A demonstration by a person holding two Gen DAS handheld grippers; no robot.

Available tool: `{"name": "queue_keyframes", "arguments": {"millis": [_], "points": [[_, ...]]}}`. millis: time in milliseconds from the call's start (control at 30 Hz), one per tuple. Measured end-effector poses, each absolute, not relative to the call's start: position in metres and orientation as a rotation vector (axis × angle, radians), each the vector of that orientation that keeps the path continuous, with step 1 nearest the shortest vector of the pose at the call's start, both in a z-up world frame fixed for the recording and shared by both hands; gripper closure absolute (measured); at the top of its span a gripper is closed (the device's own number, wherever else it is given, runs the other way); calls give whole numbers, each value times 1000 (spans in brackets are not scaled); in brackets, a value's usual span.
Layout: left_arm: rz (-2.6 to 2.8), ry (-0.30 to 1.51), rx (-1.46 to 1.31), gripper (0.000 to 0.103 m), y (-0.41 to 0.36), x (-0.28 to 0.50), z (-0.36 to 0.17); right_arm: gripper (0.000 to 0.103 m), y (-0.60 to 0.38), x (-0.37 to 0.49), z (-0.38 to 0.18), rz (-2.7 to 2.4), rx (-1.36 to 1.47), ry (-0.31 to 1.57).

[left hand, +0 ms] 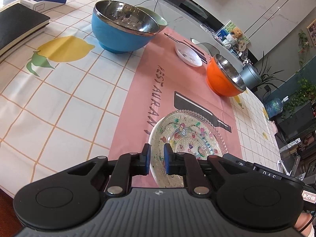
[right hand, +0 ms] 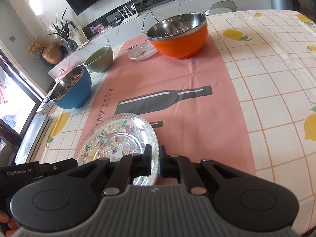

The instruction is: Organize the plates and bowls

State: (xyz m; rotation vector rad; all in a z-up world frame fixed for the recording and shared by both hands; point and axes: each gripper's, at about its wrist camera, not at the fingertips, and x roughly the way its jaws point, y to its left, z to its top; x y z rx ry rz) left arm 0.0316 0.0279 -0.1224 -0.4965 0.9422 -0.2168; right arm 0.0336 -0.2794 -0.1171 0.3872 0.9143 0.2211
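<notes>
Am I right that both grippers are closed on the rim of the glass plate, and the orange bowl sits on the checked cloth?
Not quite. The orange bowl sits on the pink mat, as the right wrist view shows. The rest holds: the left gripper and right gripper each pinch the rim of the glass plate.

Bright daylight, sharp focus, strong fisheye bending.

Light is entering from the window (right hand: 13, 98) left of the blue bowl (right hand: 72, 90); glare is flaring inside the blue bowl's steel lining, soft shadows are falling beneath it, and grid lines are curving beyond it toward frame edges.
</notes>
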Motion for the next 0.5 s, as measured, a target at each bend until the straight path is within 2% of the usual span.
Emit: {"name": "queue_keyframes", "arguments": {"millis": [200,300,500], "points": [[-222,923,-477,87,28,31,-114,93,-280,35,-112,222,366,900],[-228,890,-428,87,24,37,-102,80,-283,38,-103,219,356,869],[-236,837,-400,87,15,68,-79,80,-288,59,-86,211,390,816]]}}
